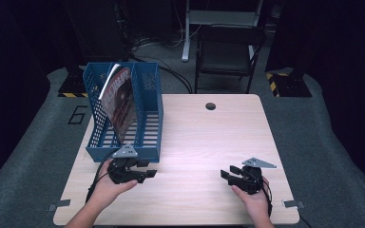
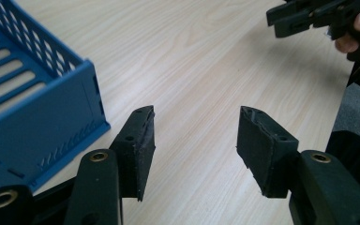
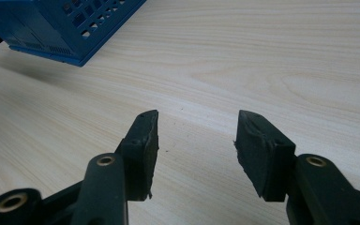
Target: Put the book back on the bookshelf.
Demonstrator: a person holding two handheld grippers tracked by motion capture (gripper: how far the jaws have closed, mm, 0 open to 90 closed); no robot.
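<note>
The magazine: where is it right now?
In the high view, the magazine stands tilted inside the blue file rack on the table's far left, just beyond the left hand-held gripper.

Magazine (image 1: pixel 119 102) cover print too small to read; lower part hidden behind blue file rack (image 1: pixel 147 137) wall. Rack cut off by the frame edge in both gripper views. Person's forearms cut by bottom edge.

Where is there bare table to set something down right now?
Bare wood runs from the blue file rack rightward to the table's right edge, past the cable hole. Between left hand-held gripper and right hand-held gripper is free. The left side by the rack is crowded.
</note>
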